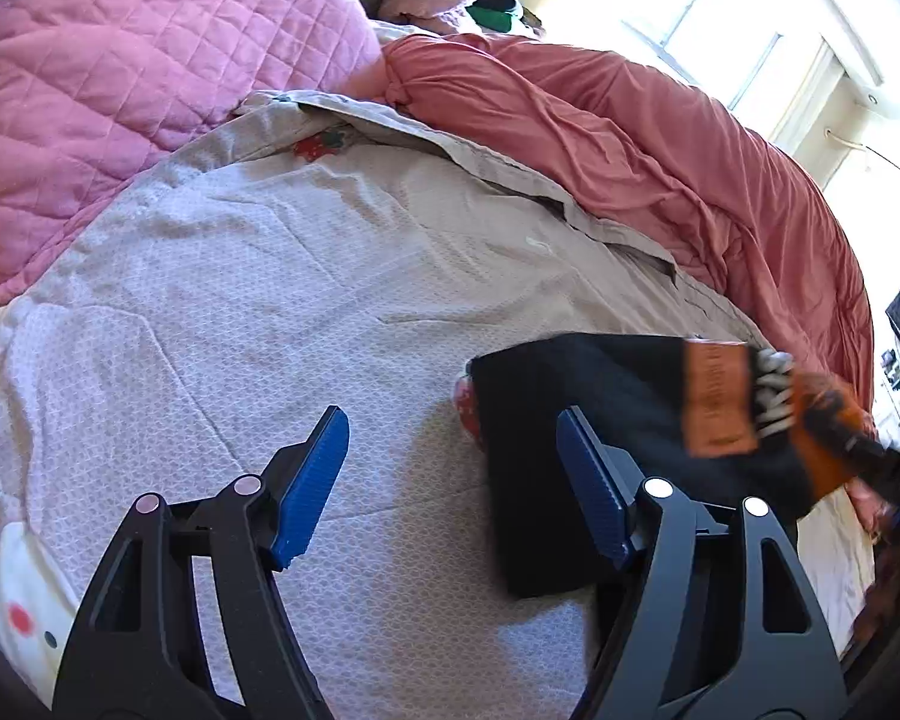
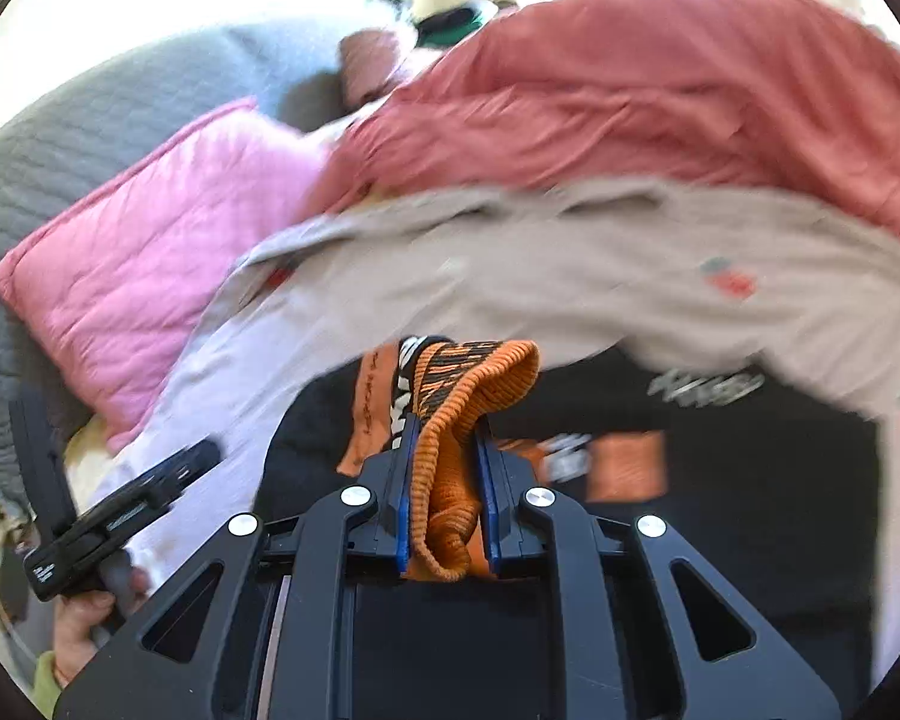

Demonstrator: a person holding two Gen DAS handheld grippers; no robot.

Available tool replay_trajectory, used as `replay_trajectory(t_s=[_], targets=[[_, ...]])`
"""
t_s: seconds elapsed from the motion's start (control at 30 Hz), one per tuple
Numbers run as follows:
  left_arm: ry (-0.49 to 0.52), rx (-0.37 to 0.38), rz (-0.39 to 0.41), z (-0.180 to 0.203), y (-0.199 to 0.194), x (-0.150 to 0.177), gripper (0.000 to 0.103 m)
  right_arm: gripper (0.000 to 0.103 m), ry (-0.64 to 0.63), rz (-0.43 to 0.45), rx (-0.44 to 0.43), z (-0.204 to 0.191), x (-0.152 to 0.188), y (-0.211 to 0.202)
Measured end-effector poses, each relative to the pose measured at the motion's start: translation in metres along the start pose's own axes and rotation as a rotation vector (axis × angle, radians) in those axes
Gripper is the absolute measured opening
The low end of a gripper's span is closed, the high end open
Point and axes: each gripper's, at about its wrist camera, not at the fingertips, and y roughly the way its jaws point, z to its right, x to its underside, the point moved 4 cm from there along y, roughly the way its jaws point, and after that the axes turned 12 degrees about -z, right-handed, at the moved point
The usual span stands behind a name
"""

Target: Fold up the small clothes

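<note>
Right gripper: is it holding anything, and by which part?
Yes. The right gripper is shut on the black garment's orange ribbed band, bunched between its pads. The left gripper is open, holding nothing.

Both wrist cameras angle down over the bed (image 1: 330, 276) from close range; the left looks past blue pads, the right is nearer, and both share the black garment (image 1: 582, 402) and pink pillow (image 2: 150, 252).

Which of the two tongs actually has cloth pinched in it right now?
The right tongs: their blue pads clamp the orange knit band of the black garment. The left tongs stand open over the bedspread, holding nothing.
</note>
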Motion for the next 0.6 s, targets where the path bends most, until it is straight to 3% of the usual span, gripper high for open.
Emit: replay_trajectory(t_s=[0.13, 0.3, 0.6], targets=[[0.032, 0.025, -0.008, 0.019, 0.002, 0.003, 0.065, 0.016, 0.033, 0.029, 0.094, 0.057, -0.004, -0.024], [0.132, 0.049, -0.04, 0.064, 0.014, 0.009, 0.065, 0.016, 0.091, -0.002, 0.184, 0.116, 0.004, -0.024], [0.316, 0.038, -0.102, 0.149, 0.058, 0.015, 0.065, 0.018, 0.126, -0.09, 0.309, 0.174, 0.04, -0.002]])
